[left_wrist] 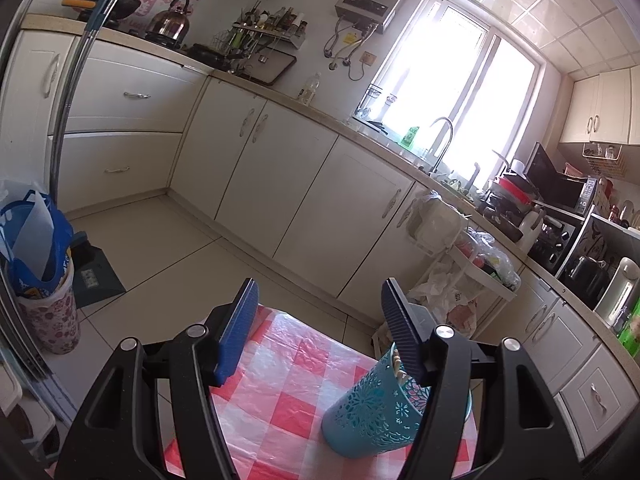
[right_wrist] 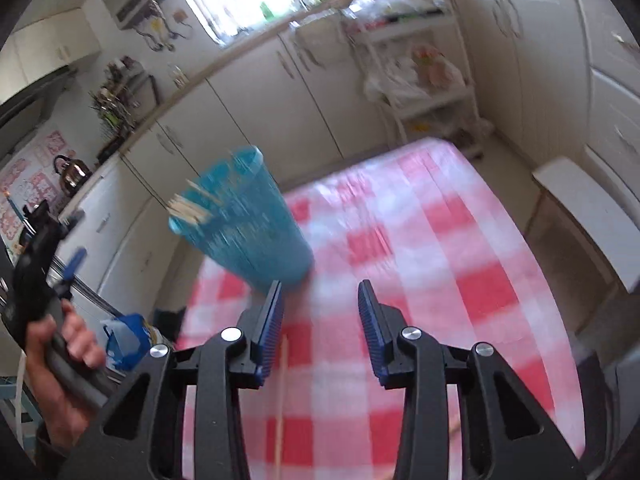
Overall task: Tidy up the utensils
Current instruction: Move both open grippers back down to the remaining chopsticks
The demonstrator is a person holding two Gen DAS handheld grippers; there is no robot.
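My right tongs (right_wrist: 320,300) hang released over the checked cloth on the desk (right_wrist: 460,240), with only cloth showing in the gap. This view is smeared, so fine detail is hard to make out. Beside the left blue pad (right_wrist: 272,328) one thin pale chopstick (right_wrist: 282,392) lies on the cloth, its lower end cut off by the frame edge. A second pale sliver low on the right is too blurred for me to name. Just beyond the pads stands one teal holder (right_wrist: 256,232), with a cluster of pale stick ends (right_wrist: 188,208) poking over its rim; I cannot count them. At the left edge I see a hand (right_wrist: 64,360) gripping the other tool's handle.

My left tongs (left_wrist: 320,304) are also released, holding nothing. The holder (left_wrist: 372,412) stands on the desk low in that view, partly hidden behind the right finger, and whether that pad touches its rim I cannot tell. Further off run cream cabinets (left_wrist: 280,168) and one bright window (left_wrist: 460,92).
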